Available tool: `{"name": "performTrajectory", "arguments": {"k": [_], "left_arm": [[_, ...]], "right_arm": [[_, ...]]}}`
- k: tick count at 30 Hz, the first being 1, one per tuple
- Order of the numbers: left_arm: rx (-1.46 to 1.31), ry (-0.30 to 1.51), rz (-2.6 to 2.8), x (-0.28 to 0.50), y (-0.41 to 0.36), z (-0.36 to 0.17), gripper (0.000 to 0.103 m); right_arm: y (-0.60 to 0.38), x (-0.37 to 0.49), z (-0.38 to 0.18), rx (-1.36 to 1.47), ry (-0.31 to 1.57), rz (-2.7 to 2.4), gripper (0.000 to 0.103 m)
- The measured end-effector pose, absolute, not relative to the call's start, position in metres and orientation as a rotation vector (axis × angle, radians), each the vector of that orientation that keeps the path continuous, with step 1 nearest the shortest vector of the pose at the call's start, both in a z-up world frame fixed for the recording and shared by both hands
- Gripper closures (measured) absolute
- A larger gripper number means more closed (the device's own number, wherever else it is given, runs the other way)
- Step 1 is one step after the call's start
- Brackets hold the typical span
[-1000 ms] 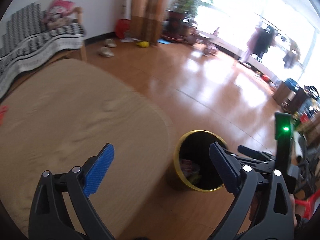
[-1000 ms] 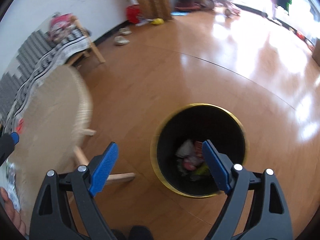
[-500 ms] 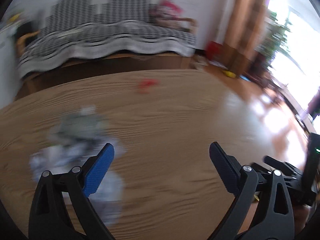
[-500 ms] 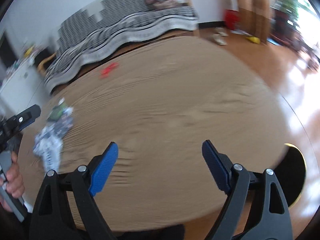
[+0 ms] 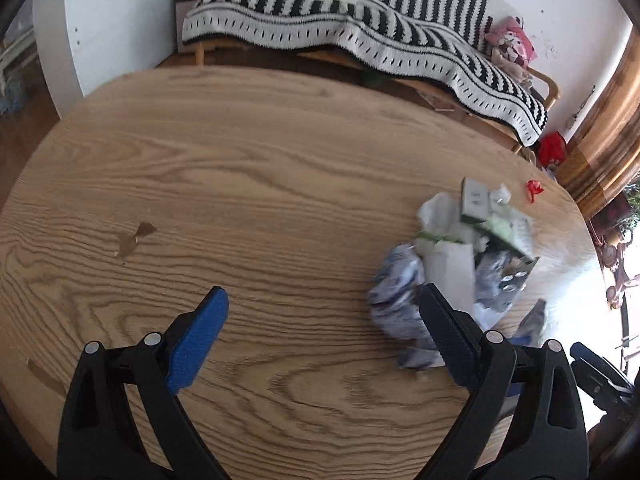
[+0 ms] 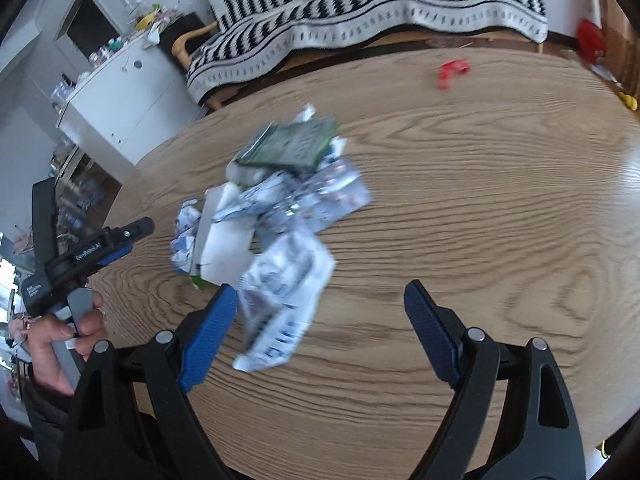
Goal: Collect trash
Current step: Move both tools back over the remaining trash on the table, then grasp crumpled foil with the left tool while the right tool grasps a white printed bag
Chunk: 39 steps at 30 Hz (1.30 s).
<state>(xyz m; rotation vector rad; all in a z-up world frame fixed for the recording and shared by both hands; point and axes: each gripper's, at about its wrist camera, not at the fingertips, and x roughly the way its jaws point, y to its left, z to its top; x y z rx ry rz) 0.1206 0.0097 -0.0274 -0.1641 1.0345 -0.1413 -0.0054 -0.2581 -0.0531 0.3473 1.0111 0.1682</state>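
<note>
Both claws gape empty over the wooden desk (image 5: 260,184). The left claw (image 5: 320,340) and right claw (image 6: 318,332) flank a heap of crumpled wrappers (image 6: 276,208).

Left wrist view: looks forward and down along the left gripper (image 5: 322,338), whose spread fingers frame the bottom edge, facing across the round wooden table (image 5: 260,168) toward the striped sofa (image 5: 360,32) at 12 o'clock.
Left view nearness: close above the tabletop; the heap of wrappers (image 5: 460,264) sits at 3 o'clock, just past the right finger.
Right wrist view: looks forward and down along the right gripper (image 6: 316,332), fingers wide apart, sofa (image 6: 360,8) again at 12 o'clock.
Right view nearness: close; the heap (image 6: 276,216) lies at 11 o'clock.
Shared: table, heap, sofa, red scrap (image 5: 534,189) (image 6: 450,70); the left gripper (image 6: 128,236) shows at 9 o'clock in the right view.
</note>
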Motion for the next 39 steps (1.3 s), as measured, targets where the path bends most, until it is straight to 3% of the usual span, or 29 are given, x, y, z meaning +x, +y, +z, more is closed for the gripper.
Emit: {"name": "performTrajectory", "arguments": {"k": [11,13,16,18,27,28,30,33,39], "left_arm": [[-0.142,1.096,-0.194,0.151,-0.020,-0.058,0.010],[-0.143,1.108,-0.192,0.155,-0.023,-0.062,0.016],[-0.096,1.105,-0.179,0.155,-0.030,-0.064,0.036],[-0.062,1.109,-0.179,0.152,-0.036,-0.064,0.076],[-0.108,1.062,-0.139,0.142,-0.025,-0.041,0.079],[-0.113,1.059,-0.135,0.141,-0.024,-0.039,0.079],[-0.112,1.048,-0.129,0.140,-0.022,-0.036,0.079],[-0.101,1.028,-0.141,0.137,-0.025,-0.028,0.079],[-0.081,1.003,-0.203,0.127,-0.050,-0.014,0.079]], "right_arm": [[-0.238,0.010,-0.067,0.323,1.067,0.190,0.020],[-0.239,0.011,-0.067,0.321,1.071,0.195,0.020],[-0.236,0.013,-0.069,0.314,1.077,0.203,0.020],[-0.233,0.014,-0.069,0.312,1.079,0.205,0.020],[-0.232,0.012,-0.074,0.315,1.100,0.228,0.026],[-0.230,0.012,-0.074,0.312,1.105,0.227,0.029],[-0.228,0.012,-0.076,0.311,1.116,0.241,0.055],[-0.228,0.004,-0.068,0.298,1.097,0.241,0.062],[-0.253,-0.016,-0.045,0.302,1.028,0.197,0.065]]}}
